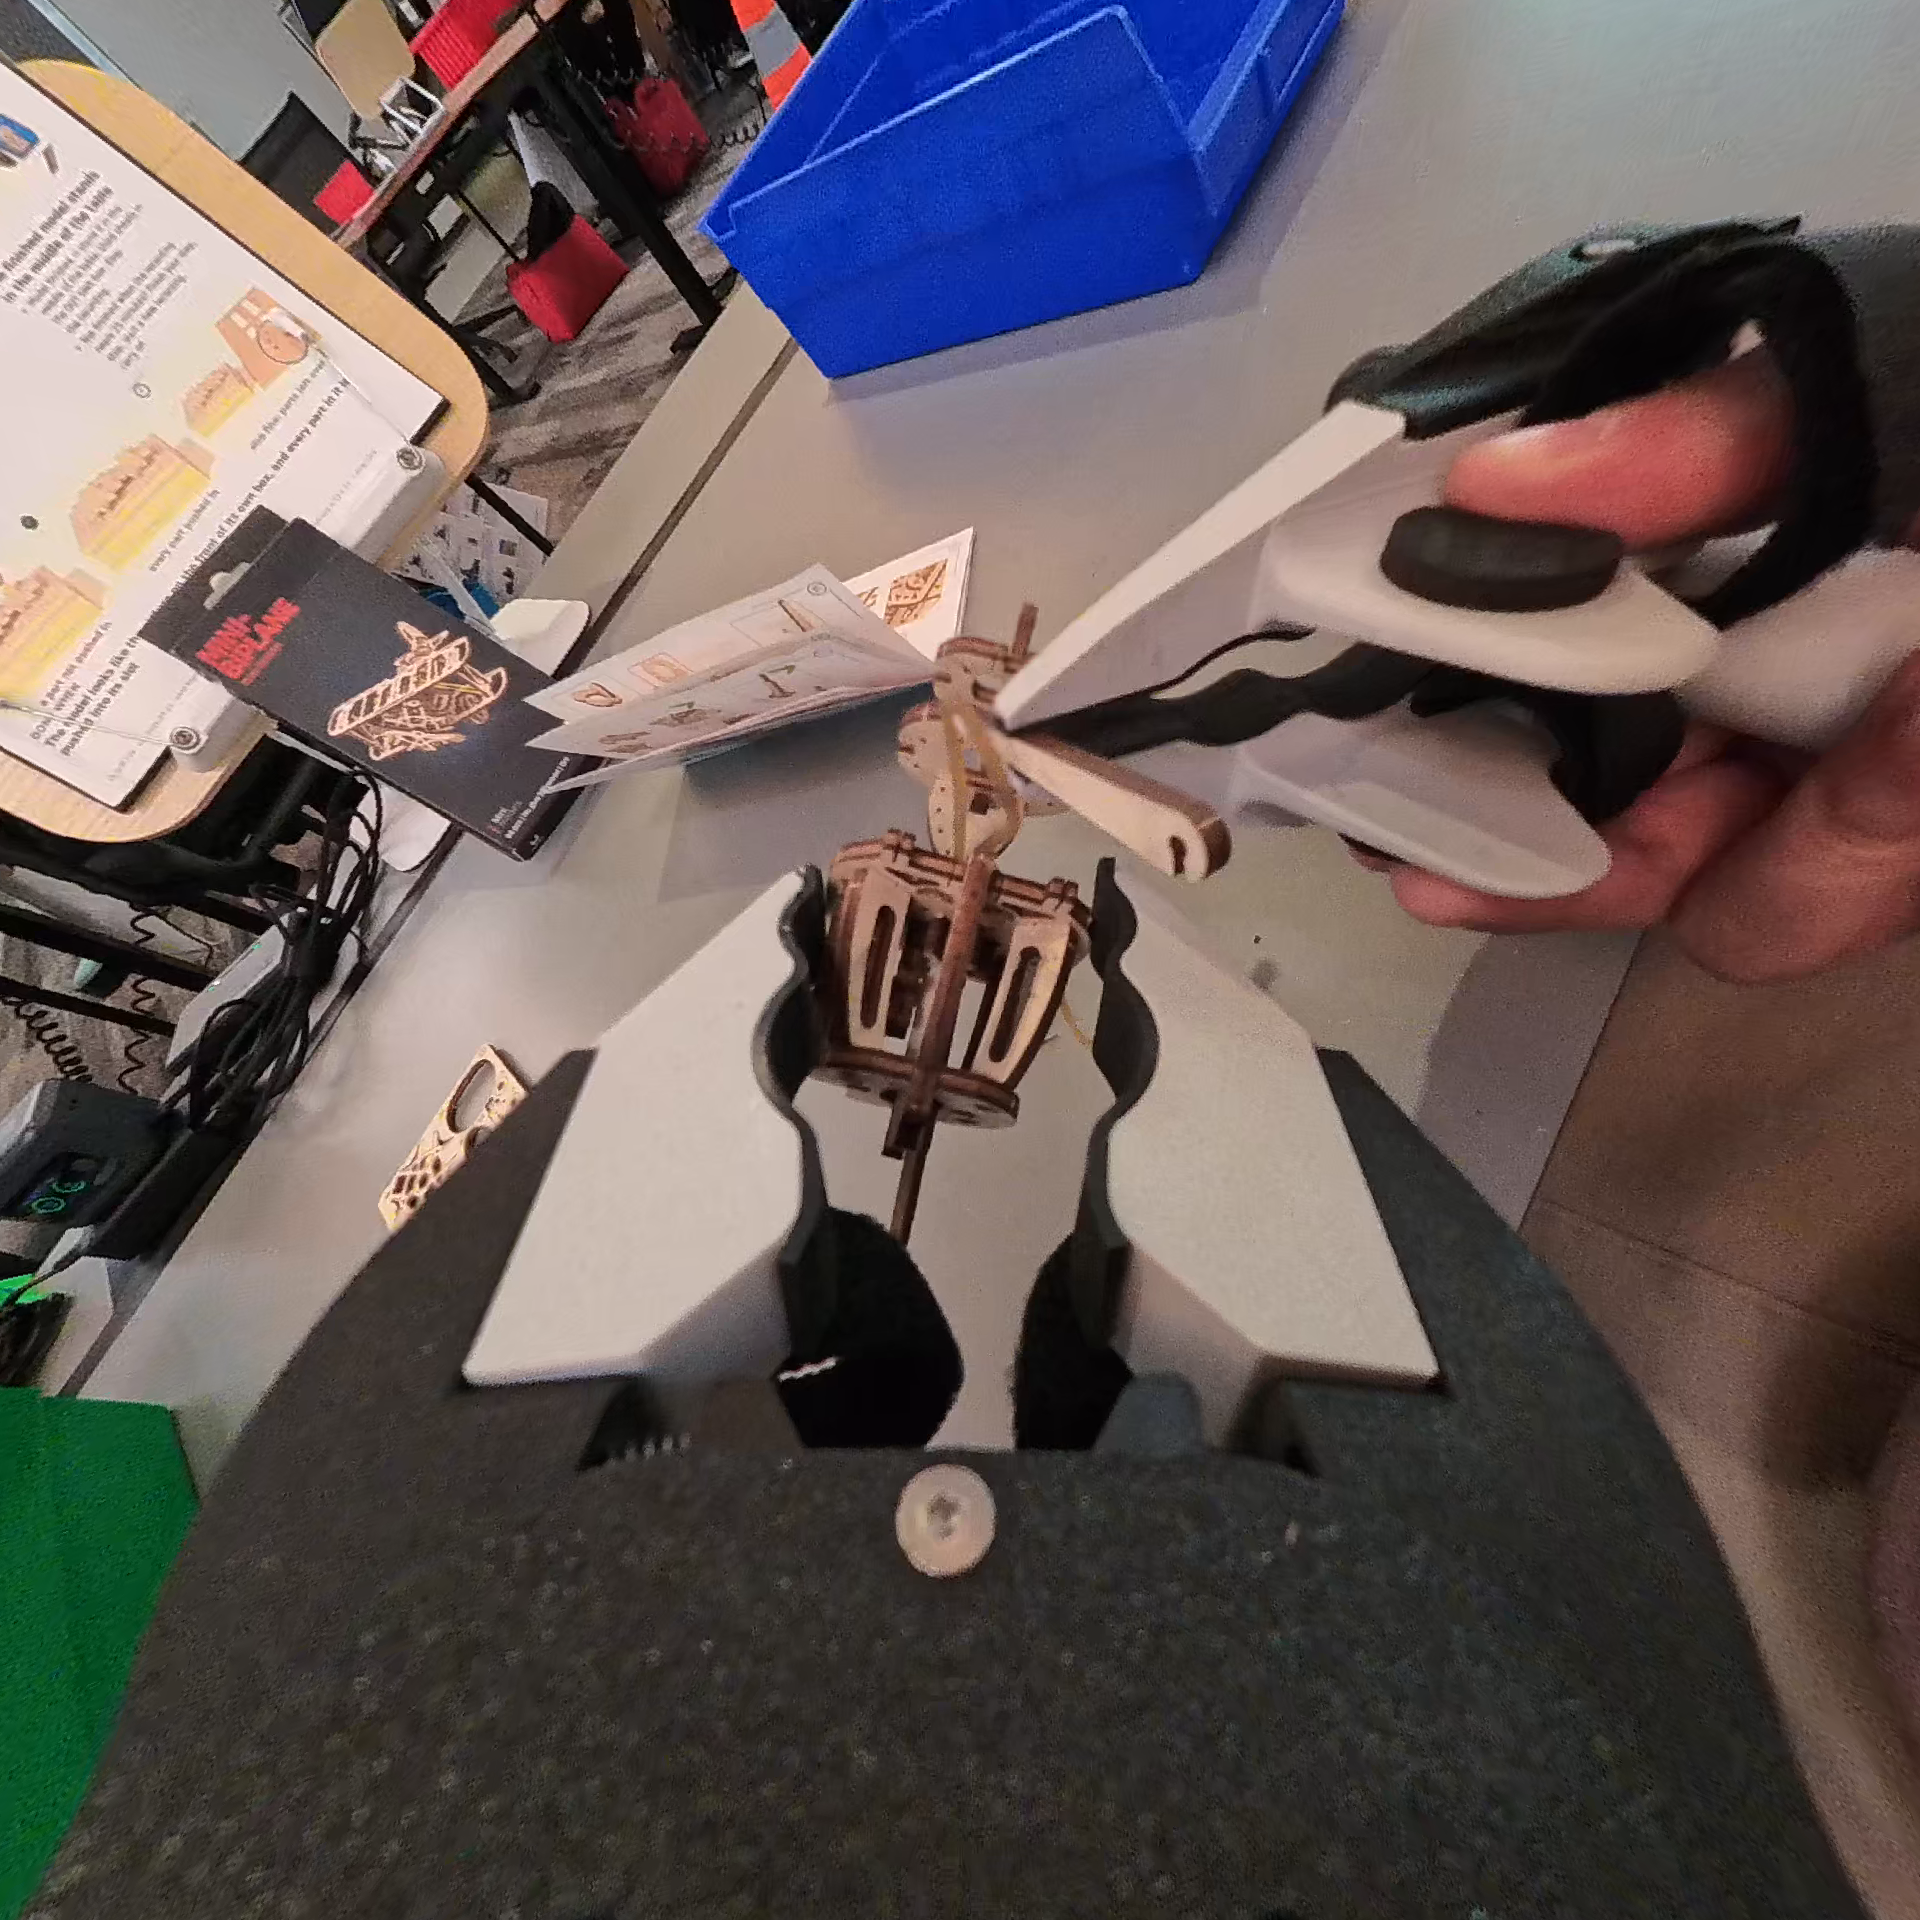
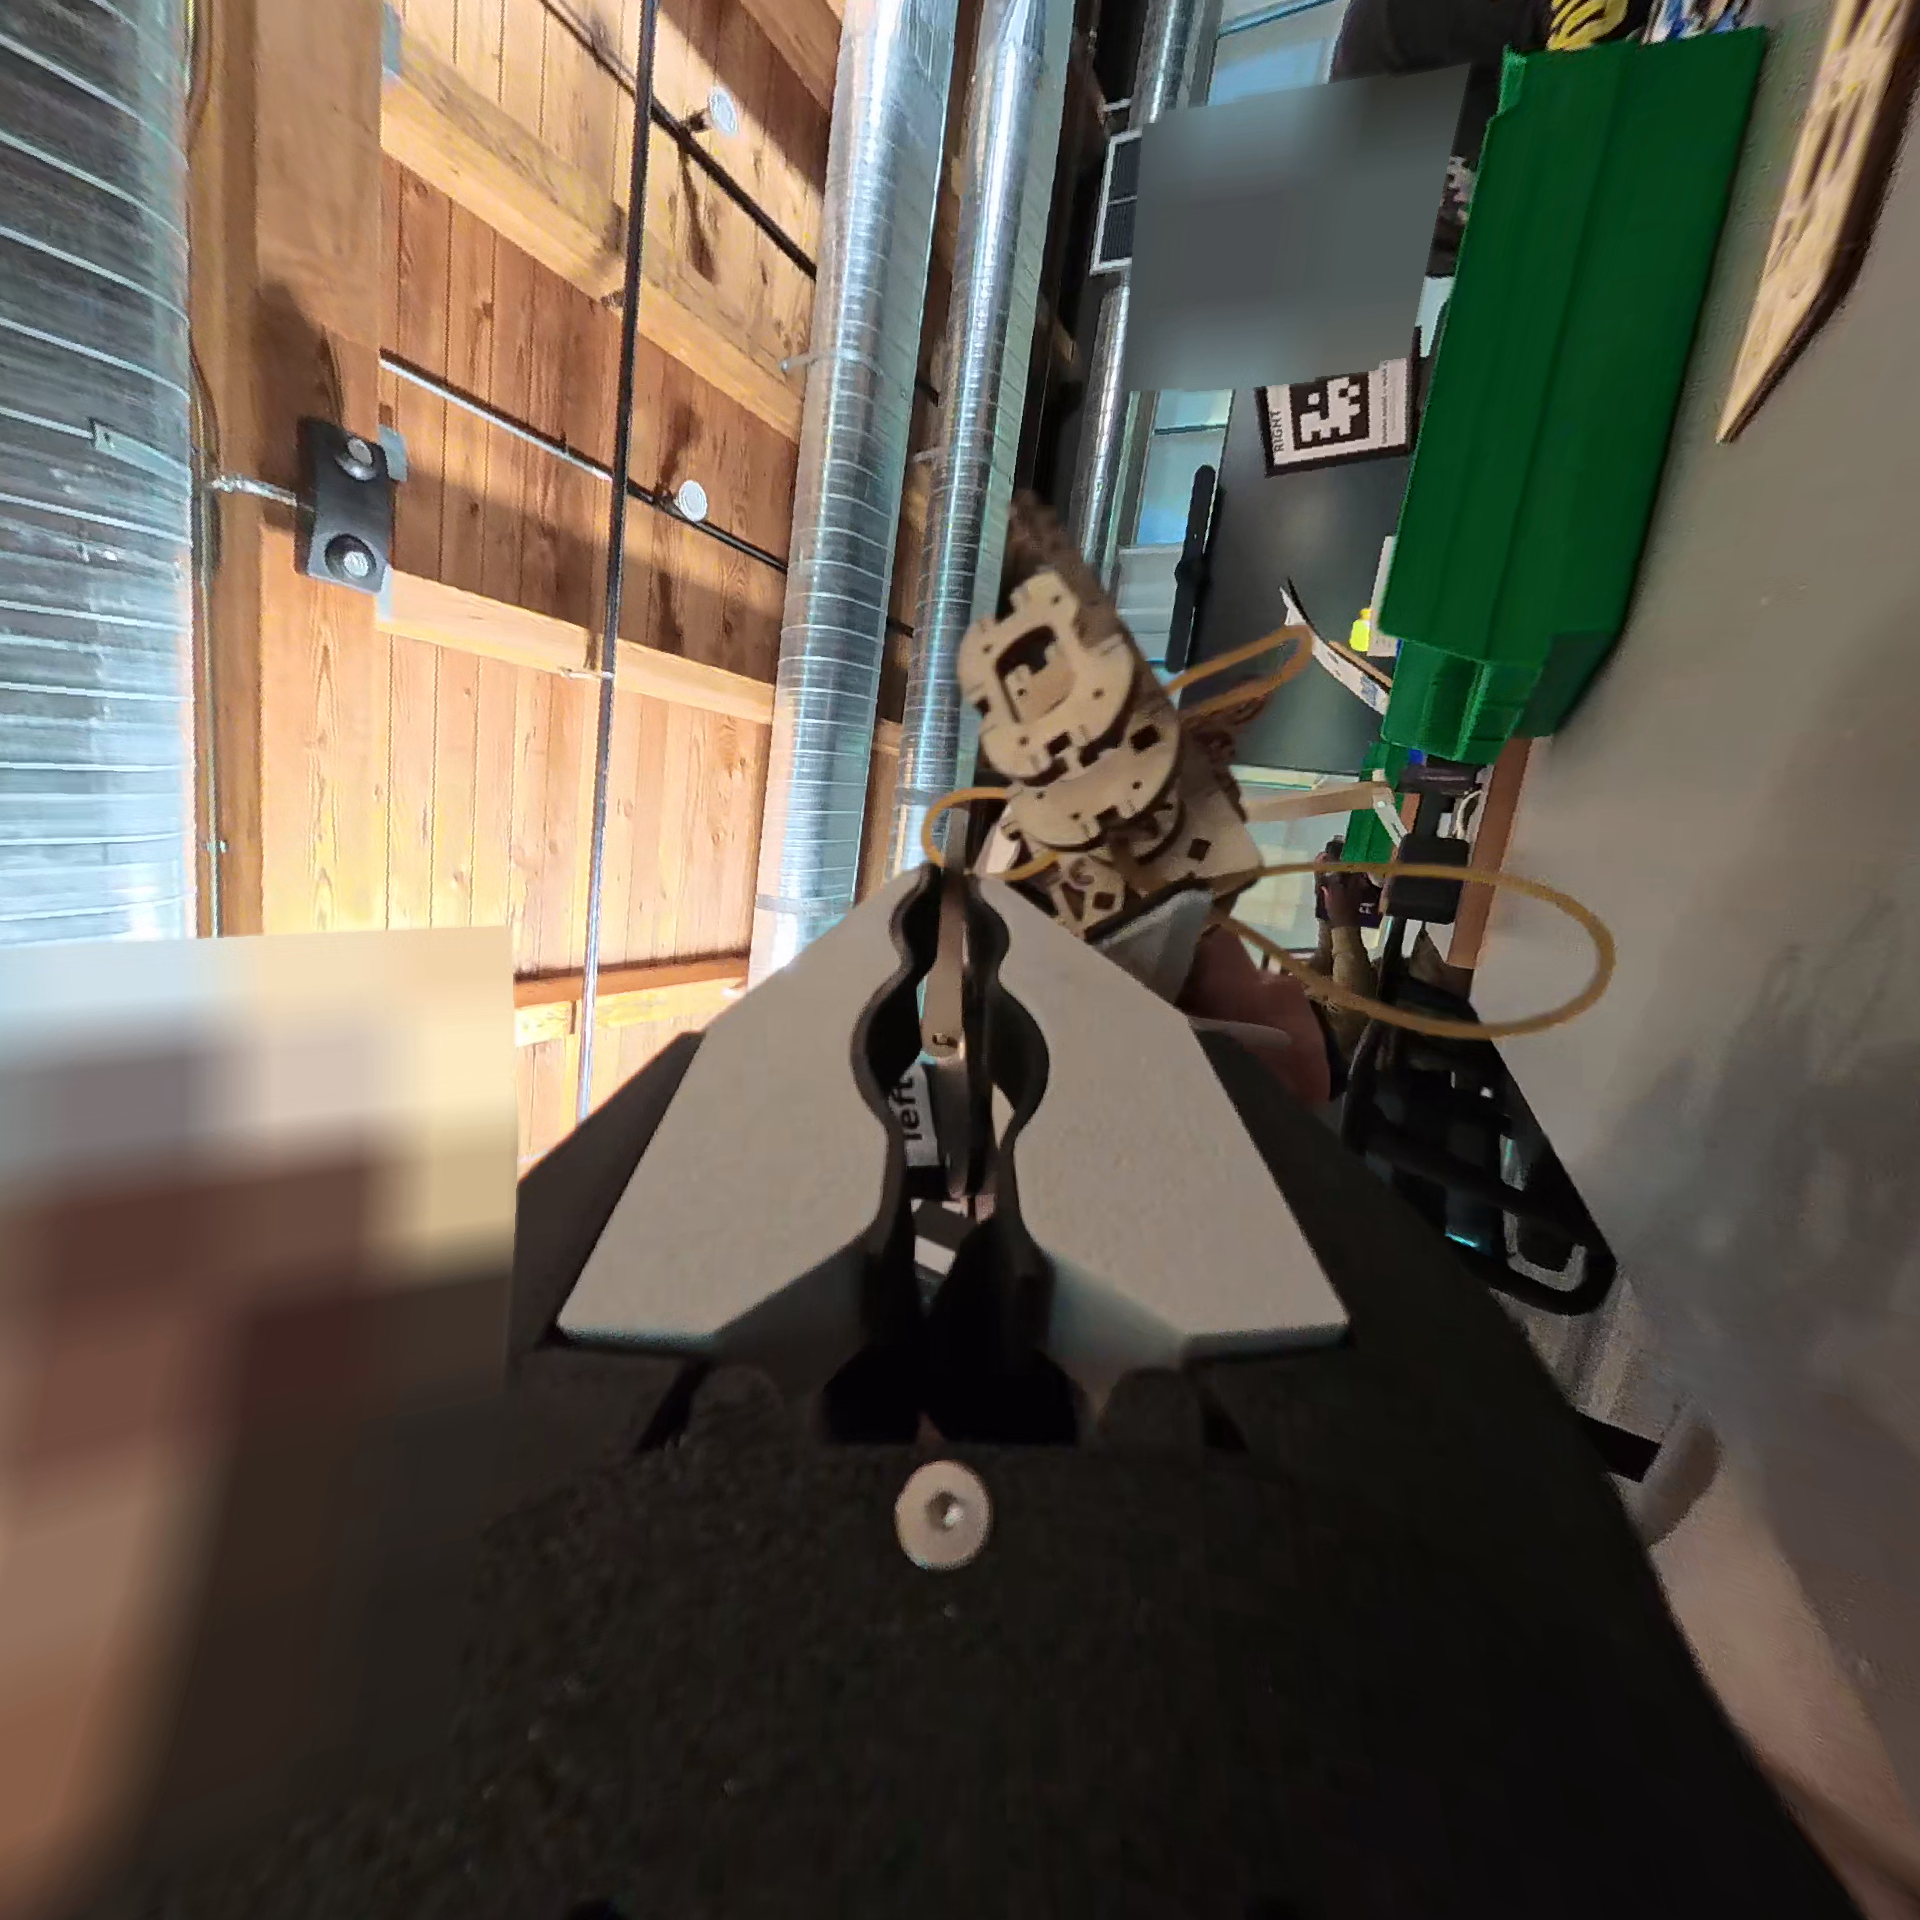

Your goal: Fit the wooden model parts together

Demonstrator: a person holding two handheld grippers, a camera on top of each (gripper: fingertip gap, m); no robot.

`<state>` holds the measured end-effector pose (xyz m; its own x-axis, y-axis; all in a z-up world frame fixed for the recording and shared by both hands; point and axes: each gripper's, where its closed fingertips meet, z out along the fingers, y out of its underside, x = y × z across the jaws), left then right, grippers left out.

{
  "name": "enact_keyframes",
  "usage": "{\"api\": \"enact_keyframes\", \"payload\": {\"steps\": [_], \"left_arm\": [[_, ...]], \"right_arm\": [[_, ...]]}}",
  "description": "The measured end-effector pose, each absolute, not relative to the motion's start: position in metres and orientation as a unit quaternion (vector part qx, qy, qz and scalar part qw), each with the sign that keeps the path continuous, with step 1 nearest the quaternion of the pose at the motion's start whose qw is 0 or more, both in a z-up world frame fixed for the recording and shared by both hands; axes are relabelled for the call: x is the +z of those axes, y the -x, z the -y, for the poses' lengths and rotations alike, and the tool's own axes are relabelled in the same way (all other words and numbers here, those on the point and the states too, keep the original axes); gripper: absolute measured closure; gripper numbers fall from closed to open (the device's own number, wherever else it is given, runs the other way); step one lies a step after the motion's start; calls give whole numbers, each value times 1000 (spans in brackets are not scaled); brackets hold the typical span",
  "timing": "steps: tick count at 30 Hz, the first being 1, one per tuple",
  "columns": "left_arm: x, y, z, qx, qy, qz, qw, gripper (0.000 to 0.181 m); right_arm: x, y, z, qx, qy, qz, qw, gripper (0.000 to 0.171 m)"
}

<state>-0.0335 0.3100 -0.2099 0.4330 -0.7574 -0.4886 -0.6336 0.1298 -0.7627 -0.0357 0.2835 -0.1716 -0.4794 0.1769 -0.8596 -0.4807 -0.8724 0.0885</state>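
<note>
The left claw (image 1: pixel 951 940) grips the model (image 1: pixel 940 997) between its tips, above the bench (image 1: pixel 1195 436). The right claw (image 1: pixel 1003 717) comes from the right, closed on a flat strip (image 1: pixel 1122 805) at the model's far end. Slotted plywood; tan rubber bands (image 2: pixel 1455 956) loop off it, seemingly loose.

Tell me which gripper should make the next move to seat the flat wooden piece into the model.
Right. The right gripper is shut on the flat wooden strip, its tip already at the top of the wooden model. The left gripper is clamped on the model's body, best kept as a steady holder.
</note>
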Motion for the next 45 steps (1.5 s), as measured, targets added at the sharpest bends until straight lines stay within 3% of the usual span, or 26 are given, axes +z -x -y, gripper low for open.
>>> {"api": "enact_keyframes", "payload": {"steps": [1,9,15,18,22,26,45], "left_arm": [[-210,34,-310,-58,658,-529,534,132],[-210,35,-310,-48,652,-535,535,132],[-207,36,-308,-72,652,-531,536,132],[-206,31,-304,-103,659,-524,529,132],[-201,21,-293,-198,678,-495,506,132],[-195,20,-292,-254,692,-463,491,131],[-194,19,-287,-253,686,-472,492,132]], "right_arm": [[-169,36,-283,847,470,-154,196,168],[-162,30,-278,825,509,-86,230,168],[-134,17,-268,682,593,133,407,168],[-111,0,-270,706,514,93,478,168],[-123,8,-272,756,495,32,428,168],[-132,18,-273,735,515,36,440,168],[-141,0,-291,630,570,46,526,168]]}}
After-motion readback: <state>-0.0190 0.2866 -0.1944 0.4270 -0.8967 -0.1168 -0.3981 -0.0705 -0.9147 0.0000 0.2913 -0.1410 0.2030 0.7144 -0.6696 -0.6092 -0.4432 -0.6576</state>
